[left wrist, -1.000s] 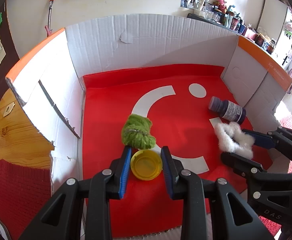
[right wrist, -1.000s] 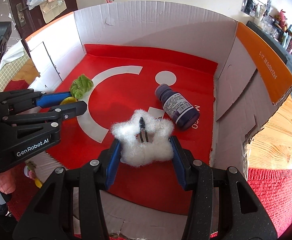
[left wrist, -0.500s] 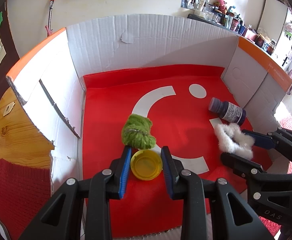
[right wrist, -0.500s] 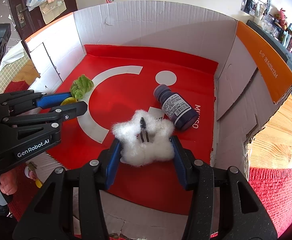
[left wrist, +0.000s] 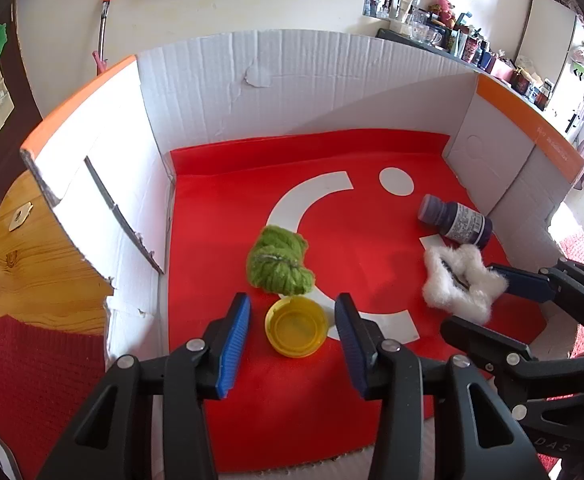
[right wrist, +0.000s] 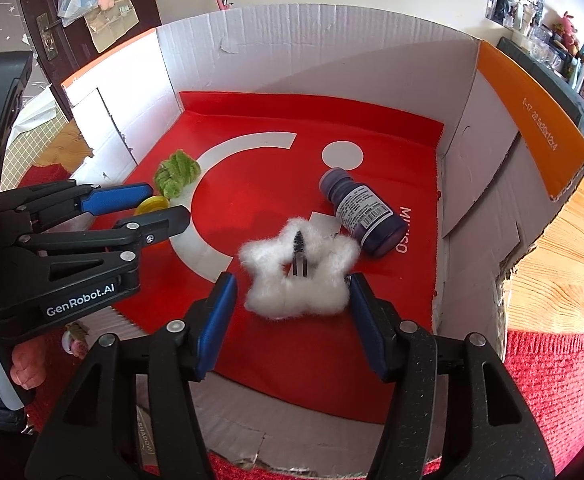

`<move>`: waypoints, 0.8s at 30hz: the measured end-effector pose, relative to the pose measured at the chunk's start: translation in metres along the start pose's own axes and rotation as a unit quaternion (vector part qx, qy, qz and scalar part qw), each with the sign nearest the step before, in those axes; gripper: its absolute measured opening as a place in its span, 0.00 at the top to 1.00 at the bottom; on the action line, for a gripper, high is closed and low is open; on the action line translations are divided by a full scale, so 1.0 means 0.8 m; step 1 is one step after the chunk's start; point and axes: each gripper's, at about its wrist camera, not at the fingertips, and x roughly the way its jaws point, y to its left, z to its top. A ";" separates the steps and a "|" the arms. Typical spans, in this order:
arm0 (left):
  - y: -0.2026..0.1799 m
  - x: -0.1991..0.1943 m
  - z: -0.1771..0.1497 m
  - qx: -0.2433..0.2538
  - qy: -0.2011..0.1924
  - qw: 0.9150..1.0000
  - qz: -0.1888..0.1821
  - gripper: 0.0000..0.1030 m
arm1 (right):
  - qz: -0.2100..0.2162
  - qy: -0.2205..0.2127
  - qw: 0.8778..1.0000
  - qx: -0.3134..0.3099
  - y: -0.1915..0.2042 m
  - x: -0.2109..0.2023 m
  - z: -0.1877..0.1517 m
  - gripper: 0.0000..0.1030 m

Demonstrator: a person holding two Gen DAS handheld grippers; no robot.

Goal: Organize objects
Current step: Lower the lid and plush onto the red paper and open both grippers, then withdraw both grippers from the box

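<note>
Cardboard box (left wrist: 300, 80): white corrugated walls, orange-edged flaps at the left and right of the frame, floor lined with a red sheet (left wrist: 372, 248) printed with a white arc and dot.

Yellow cap (left wrist: 296, 331): laid open side up on the red sheet, lower centre of the left wrist view. It is flanked by the blue pads of the left tool (left wrist: 294, 330), whose jaws are opening; a gap is seen on either side, so the cap is between them but not pinched.

Green yarn piece (left wrist: 280, 266): placed just above the cap in the frame, its lower edge touching or nearly touching the cap's rim.

White fluffy star clip (right wrist: 298, 268): laid flat on the sheet, centre of the right wrist view, a dark metal clip visible at its middle. It is framed by the right tool (right wrist: 292, 304), whose jaws are opening; the left pad stands clear of the fluff, the right pad is at its edge, contact cannot be told.

Purple bottle (right wrist: 362, 212): on its side, labelled, upper right of the star, just beside it.

A person's fingers (right wrist: 24, 364) are seen at the lower left, on the left tool's handle.
</note>
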 end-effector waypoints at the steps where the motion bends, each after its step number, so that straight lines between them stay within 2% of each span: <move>1: 0.001 -0.001 0.000 0.000 -0.001 1.000 0.000 0.54 | 0.000 -0.001 1.000 0.000 0.000 -0.001 -0.001 0.46; 10: -0.001 -0.013 -0.007 -0.001 -0.007 1.000 -0.002 0.53 | 0.006 -0.013 1.000 0.000 0.006 -0.017 -0.007 0.40; 13: -0.004 -0.019 -0.010 -0.001 -0.011 1.000 -0.004 0.50 | 0.007 -0.018 1.000 0.000 0.007 -0.023 -0.009 0.39; 17: -0.007 -0.027 -0.016 0.000 -0.015 1.000 -0.005 0.47 | 0.008 -0.027 1.000 -0.002 0.010 -0.035 -0.014 0.32; 24: -0.006 -0.043 -0.023 -0.005 -0.028 1.000 -0.004 0.39 | 0.009 -0.036 0.999 -0.001 0.012 -0.048 -0.022 0.31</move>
